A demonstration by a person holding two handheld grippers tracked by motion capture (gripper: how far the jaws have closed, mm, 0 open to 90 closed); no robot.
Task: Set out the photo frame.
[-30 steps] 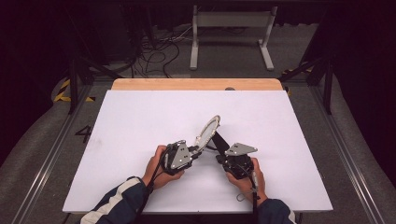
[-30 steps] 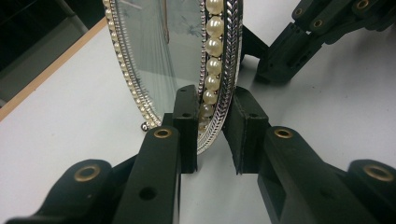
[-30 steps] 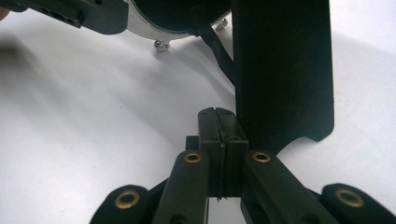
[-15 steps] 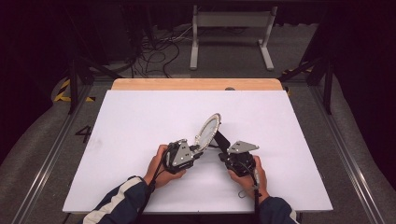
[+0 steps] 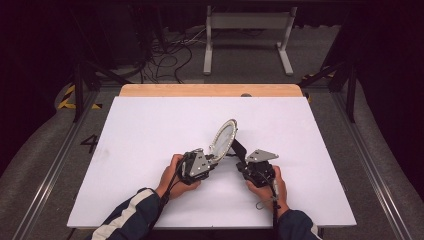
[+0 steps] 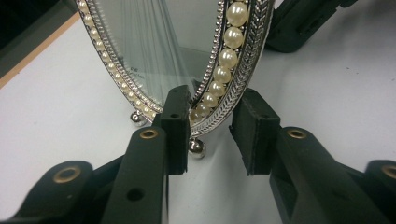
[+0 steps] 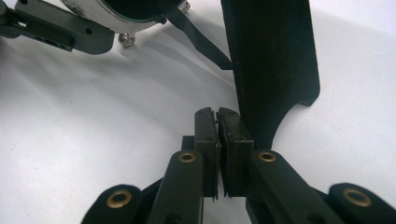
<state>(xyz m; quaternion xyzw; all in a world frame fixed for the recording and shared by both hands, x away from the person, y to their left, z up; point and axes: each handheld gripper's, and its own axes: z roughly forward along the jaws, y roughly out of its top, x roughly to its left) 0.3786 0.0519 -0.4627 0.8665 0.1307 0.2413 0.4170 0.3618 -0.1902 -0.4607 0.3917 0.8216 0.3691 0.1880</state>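
Note:
An oval picture frame (image 5: 223, 137) with a silver, pearl-set rim (image 6: 227, 58) stands tilted on small ball feet (image 6: 196, 147) near the middle of the white table. My left gripper (image 5: 212, 161) straddles its lower rim. In the left gripper view the jaws (image 6: 212, 135) have just been opening: the left pad lies against the glass side and the right pad stands off the rim. The frame's black back stand (image 7: 271, 60) props it from behind. My right gripper (image 7: 218, 126) is shut at the foot of that stand (image 5: 239, 149), with nothing clearly between the pads.
The white table top (image 5: 150, 130) ends in a wooden strip (image 5: 210, 90) at the far edge. Metal rails run along both sides. Beyond it on the dark floor are cables and a white stand (image 5: 247, 30).
The frame has swung round and shows more of its oval face. The left jaws have widened around its rim. Both hands stay in place.

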